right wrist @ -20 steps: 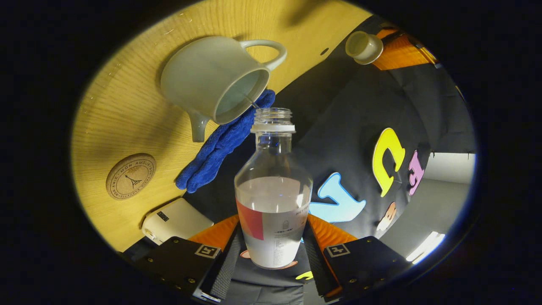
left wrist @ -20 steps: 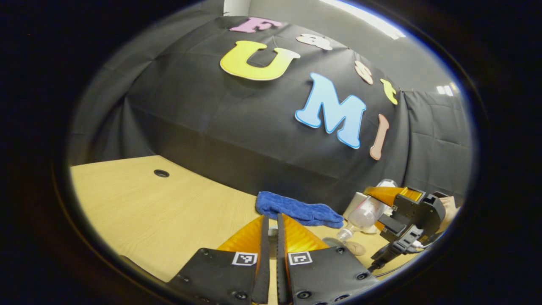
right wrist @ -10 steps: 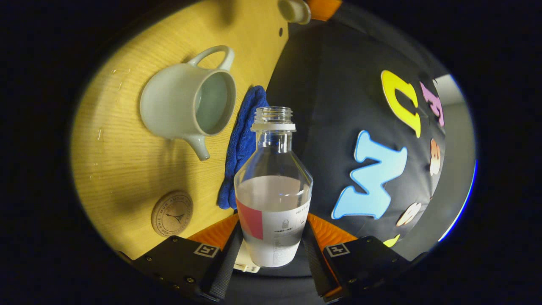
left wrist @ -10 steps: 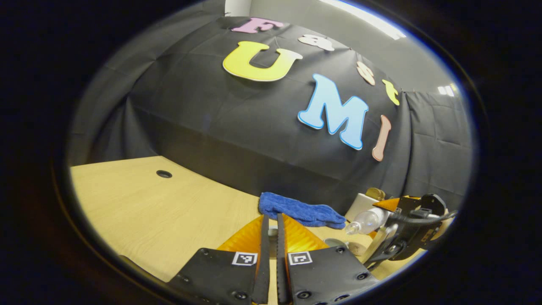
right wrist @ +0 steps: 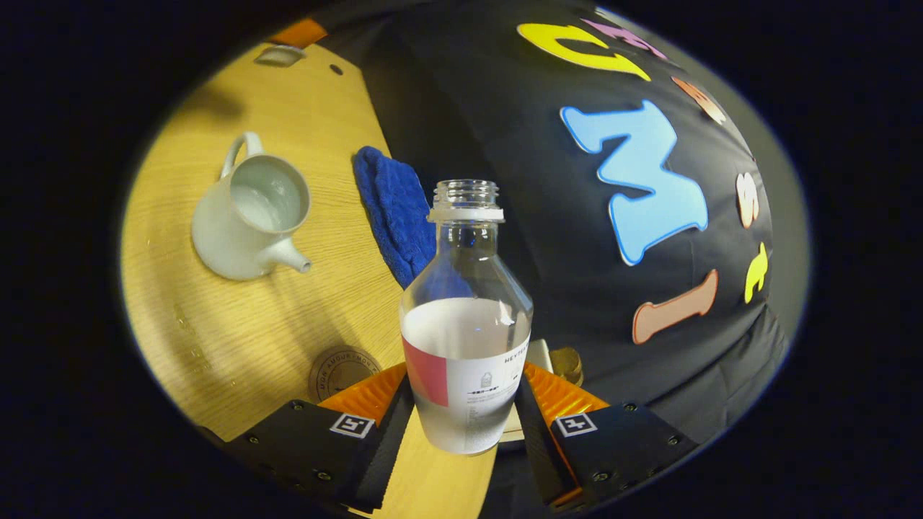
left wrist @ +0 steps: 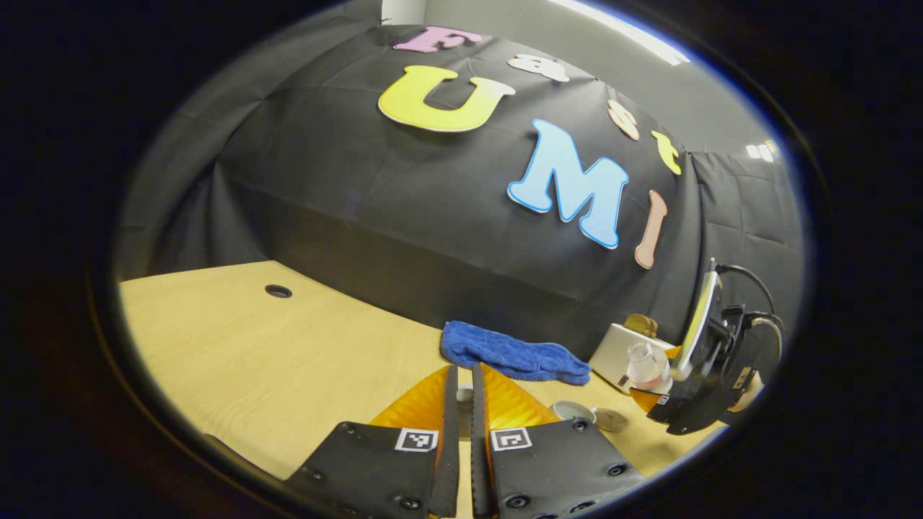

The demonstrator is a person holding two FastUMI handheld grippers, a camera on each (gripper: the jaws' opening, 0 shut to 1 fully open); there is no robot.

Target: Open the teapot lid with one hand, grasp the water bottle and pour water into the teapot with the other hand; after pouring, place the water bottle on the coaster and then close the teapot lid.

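Standing upright between the right gripper (right wrist: 465, 425)'s two fingers, the clear plastic water bottle with a white-and-red label (right wrist: 465, 339) is clamped at its lower body, uncapped and about half full. Off to its left on the pale wooden table (right wrist: 216, 339), the white ceramic teapot (right wrist: 245, 216) sits with its mouth open and no lid on it, so I judge the pouring done. Near the bottle's base lies the round cork coaster (right wrist: 342, 369), bare on top, so setting the bottle down on it is the step in hand. A rumpled blue cloth (right wrist: 393, 209) lies beyond the teapot by the booth wall. In the left gripper view, the left gripper (left wrist: 464, 404) has its fingers drawn nearly together with a small pale object (left wrist: 465, 394) in the slit, probably the teapot lid, though I cannot tell for certain. Left to do: rest the bottle on the coaster, then put the lid back on.
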